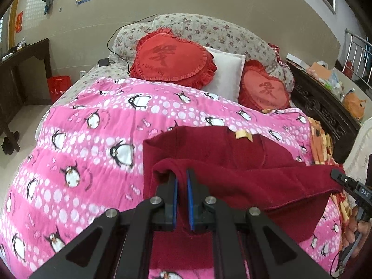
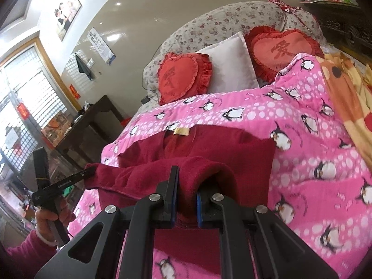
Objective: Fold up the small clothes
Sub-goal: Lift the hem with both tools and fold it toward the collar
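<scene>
A dark red fleece garment (image 1: 232, 162) lies on the pink penguin quilt (image 1: 93, 127), with a yellow label (image 1: 243, 135) at its far edge. My left gripper (image 1: 182, 174) is shut on the garment's near left hem, lifted above the quilt. My right gripper (image 2: 186, 181) is shut on the near right hem of the garment (image 2: 209, 148), cloth draped over its fingers. The lifted hem stretches between both grippers. The right gripper shows at the right edge of the left wrist view (image 1: 337, 174); the left gripper shows in the right wrist view (image 2: 89, 172).
Two red heart cushions (image 1: 172, 58) (image 1: 265, 88), a white pillow (image 1: 227, 74) and a floral bolster (image 1: 209, 30) lie at the bed's head. An orange patterned blanket (image 2: 348, 88) lies right of the quilt. A dark carved headboard shelf (image 1: 325, 102) and a dark table (image 1: 23, 69) flank the bed.
</scene>
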Demonstrator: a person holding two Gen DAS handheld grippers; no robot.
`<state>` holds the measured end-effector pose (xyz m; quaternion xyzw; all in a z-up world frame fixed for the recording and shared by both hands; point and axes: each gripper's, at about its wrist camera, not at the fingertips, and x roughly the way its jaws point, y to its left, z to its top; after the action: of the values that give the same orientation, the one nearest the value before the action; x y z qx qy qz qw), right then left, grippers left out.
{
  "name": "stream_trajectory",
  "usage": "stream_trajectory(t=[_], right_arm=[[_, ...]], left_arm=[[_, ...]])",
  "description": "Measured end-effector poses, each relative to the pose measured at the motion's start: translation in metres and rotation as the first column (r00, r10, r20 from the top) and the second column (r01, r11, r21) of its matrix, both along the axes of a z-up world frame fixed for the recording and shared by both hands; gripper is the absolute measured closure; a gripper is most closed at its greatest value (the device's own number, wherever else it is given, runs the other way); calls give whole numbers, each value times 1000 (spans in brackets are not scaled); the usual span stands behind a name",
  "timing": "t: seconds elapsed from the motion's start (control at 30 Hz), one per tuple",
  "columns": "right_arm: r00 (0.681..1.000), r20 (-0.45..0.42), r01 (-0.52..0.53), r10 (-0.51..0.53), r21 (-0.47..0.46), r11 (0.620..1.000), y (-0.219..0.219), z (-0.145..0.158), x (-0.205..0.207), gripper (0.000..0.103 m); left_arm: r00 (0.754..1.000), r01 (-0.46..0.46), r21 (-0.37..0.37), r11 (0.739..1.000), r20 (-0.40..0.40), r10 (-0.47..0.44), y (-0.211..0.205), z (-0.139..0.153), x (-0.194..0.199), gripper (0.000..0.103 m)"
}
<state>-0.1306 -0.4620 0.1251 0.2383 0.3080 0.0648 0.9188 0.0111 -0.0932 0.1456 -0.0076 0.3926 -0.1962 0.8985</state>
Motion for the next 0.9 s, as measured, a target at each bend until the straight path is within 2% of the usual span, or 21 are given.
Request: stream_trajectory(t=[0.17,0.33,0.47,0.57,0.63,0.67,0.7,0.73,0.77,0.8,0.83,0.87,0.9], right_arm=[[999,-45,13,-13,-2,1000,-10,-10,31,103],[995,-99,22,-24,-15,1000,-17,-24,62,103],[992,-122,35,-38,-27,999,-21,-29,76,103],[993,-108,46,-47,-16,999,-23,-26,78,103],[992,-114,57,-57,-10,998,-25,-28,82,103],[990,-126,69,-68,9,998,-28,-31,85,103],[987,-140,80,-75,31,996,-31,-35,88,103],[985,-156,90,-77,81,993,-37,-40,91,103],[983,-167,107,-80,158,982,-45,-46,93,102],[984,-158,117,-84,212,970,-52,-48,93,92],[986,-133,130,-96,272,954,-60,-48,90,86],[987,-114,146,-117,289,946,-65,-45,86,77],[986,-84,164,-145,294,942,-71,-39,80,74]], left_arm=[[1000,-11,30,999,-21,12,-17,-16,27,96],[998,-38,22,999,-53,39,-20,-31,47,96],[996,-58,-8,998,-72,58,-17,-35,59,96],[995,-61,-19,998,-79,59,-18,-36,65,96],[994,-60,-54,997,-92,55,-18,-38,71,95],[994,-58,-101,993,-101,48,-16,-38,74,94],[994,-53,-137,989,-100,40,-13,-38,76,88],[994,-43,-173,984,-103,25,-10,-38,78,76],[993,-37,-191,981,-114,15,-8,-37,81,69],[991,-30,-202,979,-132,3,-6,-37,82,56],[991,-30,-202,979,-131,4,-5,-34,81,42],[994,-43,-185,982,-106,24,-3,-31,79,34],[997,-66,-158,985,-59,58,0,-25,74,28]])
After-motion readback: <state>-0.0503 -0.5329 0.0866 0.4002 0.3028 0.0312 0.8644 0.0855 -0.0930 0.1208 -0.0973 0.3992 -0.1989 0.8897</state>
